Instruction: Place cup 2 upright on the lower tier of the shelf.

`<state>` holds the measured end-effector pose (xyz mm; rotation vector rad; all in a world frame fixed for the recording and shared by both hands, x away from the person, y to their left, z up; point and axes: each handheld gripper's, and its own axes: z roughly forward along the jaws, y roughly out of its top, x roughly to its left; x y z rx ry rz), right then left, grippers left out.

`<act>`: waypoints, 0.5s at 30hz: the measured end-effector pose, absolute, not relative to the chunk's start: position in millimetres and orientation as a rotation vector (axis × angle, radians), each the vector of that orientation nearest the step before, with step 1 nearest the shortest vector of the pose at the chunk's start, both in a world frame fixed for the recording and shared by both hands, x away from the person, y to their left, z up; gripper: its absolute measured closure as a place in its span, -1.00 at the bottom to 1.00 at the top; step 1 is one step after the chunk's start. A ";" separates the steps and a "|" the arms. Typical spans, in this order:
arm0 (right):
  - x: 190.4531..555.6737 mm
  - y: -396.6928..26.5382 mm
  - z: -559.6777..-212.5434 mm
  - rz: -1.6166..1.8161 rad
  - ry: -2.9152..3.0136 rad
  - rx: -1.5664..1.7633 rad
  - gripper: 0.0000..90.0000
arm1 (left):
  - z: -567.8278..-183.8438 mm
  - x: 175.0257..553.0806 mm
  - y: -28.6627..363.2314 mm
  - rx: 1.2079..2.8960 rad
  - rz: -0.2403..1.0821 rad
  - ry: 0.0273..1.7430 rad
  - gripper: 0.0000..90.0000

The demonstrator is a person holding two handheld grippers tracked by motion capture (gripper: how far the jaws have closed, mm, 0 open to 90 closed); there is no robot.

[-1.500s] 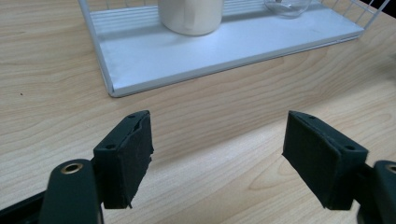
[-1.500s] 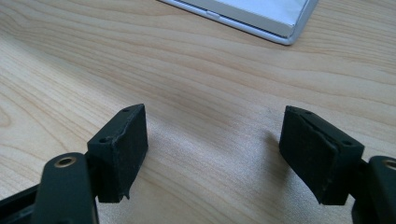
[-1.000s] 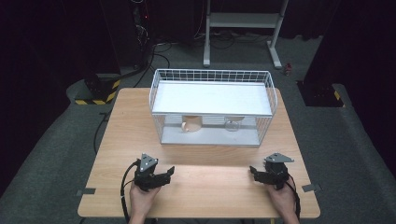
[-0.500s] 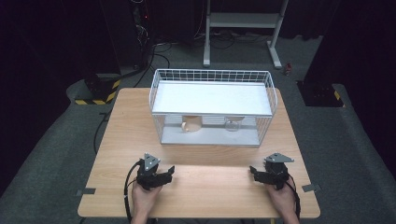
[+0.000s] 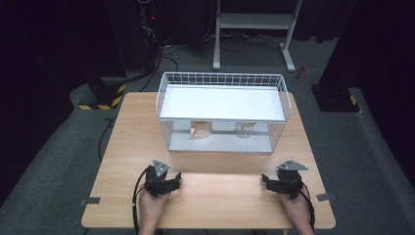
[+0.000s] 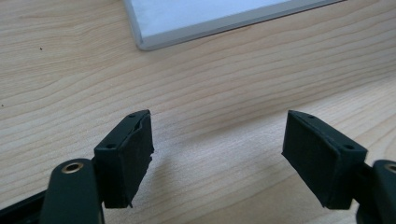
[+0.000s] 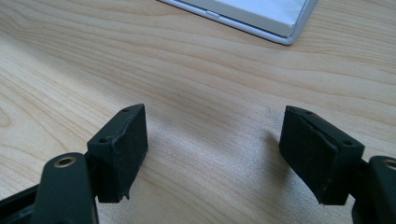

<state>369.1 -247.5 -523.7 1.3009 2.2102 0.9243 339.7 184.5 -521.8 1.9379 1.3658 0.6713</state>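
Nothing much has shifted since the earlier frames; the left gripper (image 5: 175,178) has edged only slightly along the near part of the wooden table (image 5: 132,147), and the right gripper (image 5: 266,180) lies where it was; both rest on the table, each in a hand, well apart from each other and pointing inward. Both stand open with only bare wood between their black pads (image 6: 133,158); the right gripper's pads (image 7: 125,149) likewise grip nothing. Nearest to them is the white wire basket (image 5: 222,81), standing at the middle of the table's far half; it has a flat white shelf (image 5: 222,104) across it and a lower floor beneath. Under that shelf sit a brownish, curved object (image 5: 199,130) and a small clear glass-like one (image 5: 242,130); the shelf and the wires partly hide them, so their exact kind is hard to tell. From the gripper views the basket is cut off, with just a corner of its pale base (image 6: 210,21) at the top edge (image 7: 261,16).
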 end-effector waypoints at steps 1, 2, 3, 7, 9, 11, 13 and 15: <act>369.2 -247.6 -523.7 0.924 2.210 1.300 -0.48 | -522.1 340.2 184.7 1.939 0.677 1.366 -0.45; 369.2 -247.6 -523.7 0.924 2.210 1.300 -0.48 | -522.5 340.6 184.8 1.939 0.677 1.368 -0.45; 369.2 -247.6 -523.7 0.924 2.210 1.300 -0.48 | -522.5 340.6 184.8 1.939 0.677 1.368 -0.45; 369.2 -247.6 -523.7 0.924 2.211 1.298 -0.48 | -525.1 343.2 183.9 1.943 0.667 1.378 -0.46; 369.2 -247.6 -523.7 0.924 2.211 1.298 -0.48 | -526.5 344.7 182.5 1.935 0.660 1.379 -0.45; 369.2 -247.6 -523.7 0.924 2.210 1.299 -0.48 | -527.7 346.5 181.5 1.946 0.660 1.382 -0.45; 369.2 -247.6 -523.7 0.924 2.211 1.299 -0.48 | -527.4 346.6 181.7 1.938 0.663 1.386 -0.45; 369.2 -247.6 -523.7 0.924 2.211 1.299 -0.48 | -527.6 347.1 181.8 1.937 0.659 1.396 -0.44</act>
